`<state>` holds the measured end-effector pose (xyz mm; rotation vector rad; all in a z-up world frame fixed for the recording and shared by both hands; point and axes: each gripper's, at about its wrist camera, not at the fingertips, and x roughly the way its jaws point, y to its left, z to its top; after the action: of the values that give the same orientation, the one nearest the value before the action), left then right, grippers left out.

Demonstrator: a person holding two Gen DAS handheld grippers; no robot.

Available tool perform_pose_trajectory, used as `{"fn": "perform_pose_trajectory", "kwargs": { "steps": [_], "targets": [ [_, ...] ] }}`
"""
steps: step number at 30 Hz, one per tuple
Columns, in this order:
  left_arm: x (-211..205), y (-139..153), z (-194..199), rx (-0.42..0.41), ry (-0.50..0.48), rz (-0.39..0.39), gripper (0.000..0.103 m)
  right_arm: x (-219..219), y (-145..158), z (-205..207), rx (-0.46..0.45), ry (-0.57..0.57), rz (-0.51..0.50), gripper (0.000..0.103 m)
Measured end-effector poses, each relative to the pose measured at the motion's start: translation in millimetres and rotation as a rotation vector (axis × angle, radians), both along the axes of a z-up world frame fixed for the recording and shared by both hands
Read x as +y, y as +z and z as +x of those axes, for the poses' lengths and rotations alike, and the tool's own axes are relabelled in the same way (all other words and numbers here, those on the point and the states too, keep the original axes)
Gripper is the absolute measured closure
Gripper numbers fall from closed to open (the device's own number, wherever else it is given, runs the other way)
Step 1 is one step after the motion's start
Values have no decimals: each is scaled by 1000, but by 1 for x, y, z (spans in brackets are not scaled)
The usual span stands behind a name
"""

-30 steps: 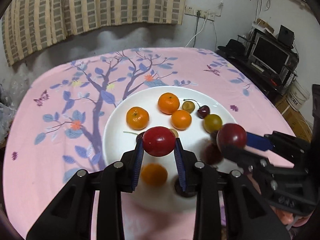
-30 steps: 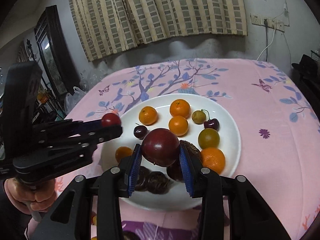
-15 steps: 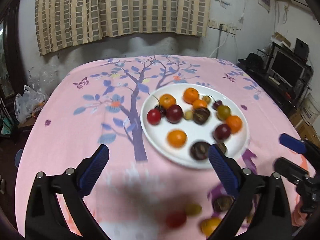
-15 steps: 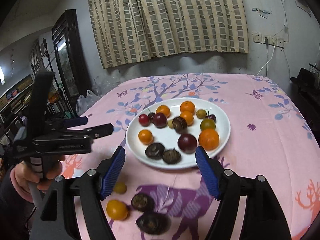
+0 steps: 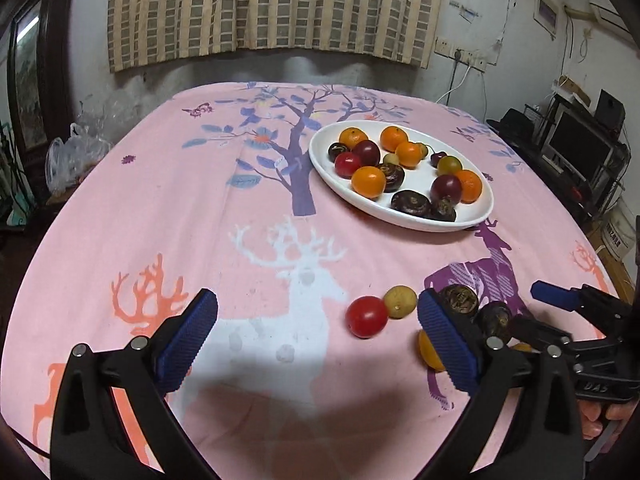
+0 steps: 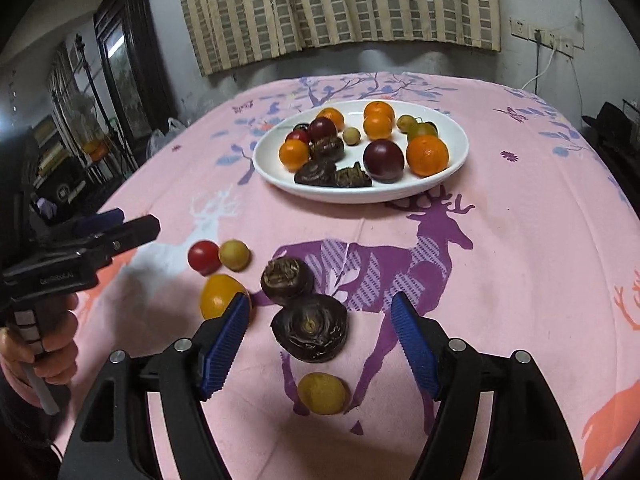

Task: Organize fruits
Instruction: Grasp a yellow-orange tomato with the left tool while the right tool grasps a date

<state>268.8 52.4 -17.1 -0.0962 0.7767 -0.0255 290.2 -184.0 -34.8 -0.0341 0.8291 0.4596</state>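
Both tongs have been drawn back from the white plate [image 6: 448, 178] toward the tabletop's near edge, spread and empty, the right tongs [image 6: 320, 340] framing a dark water chestnut [image 6: 310, 330], the left tongs [image 5: 316, 340] nearer the red tomato [image 5: 366, 316].

The left gripper's [image 5: 318, 336] right finger [image 5: 448, 340] covers most of an orange fruit [image 5: 429, 351] on the cloth, so only a sliver shows. The right gripper's [image 6: 320, 340] left pad [image 6: 226, 344] hides the near edge of the same fruit [image 6: 218, 295]. Both grippers' bodies run off the bottom of their views. The hand [image 6: 38, 344] holding the left gripper is cut by the frame edge. On the white plate [image 5: 420, 220], the small fruits behind the oranges are too crowded to name.
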Motion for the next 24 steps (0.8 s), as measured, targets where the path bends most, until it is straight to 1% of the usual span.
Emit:
{"fn": "perform_pose_trajectory", "kwargs": {
  "steps": [3,7,11,12,13,14,15,17,19,21,22,24],
  "targets": [
    [3,4,-6,-19,2,-21,5,6,-9,-2,12,9,-50,29],
    [3,5,-8,-26,4,-12,5,13,-16,-1,39,38,-70,33],
    [2,8,-9,-27,-10,-30,5,20,-20,-1,45,63,-101,35],
    [2,9,-9,-29,-8,-28,5,22,-21,-2,43,65,-116,41],
    [2,9,-10,-31,-6,-26,5,25,-23,-3,41,70,-138,52],
    [2,9,-9,-30,-5,-27,5,26,-24,-3,38,65,-157,57],
    [2,8,-9,-29,-5,-30,5,26,-25,-3,29,60,-171,57],
    [2,6,-8,-20,-13,-38,5,20,-22,-1,38,51,-133,57],
    [-2,4,-8,-7,-42,-49,5,5,-12,2,31,11,-47,57],
    [-16,0,-10,6,-123,-68,5,-13,0,3,5,-54,20,57],
    [-21,-1,-11,10,-154,-70,5,-18,3,4,-3,-76,32,57],
    [-41,-6,-14,10,-227,-45,7,-29,6,5,-3,-110,59,57]
  ]
}}
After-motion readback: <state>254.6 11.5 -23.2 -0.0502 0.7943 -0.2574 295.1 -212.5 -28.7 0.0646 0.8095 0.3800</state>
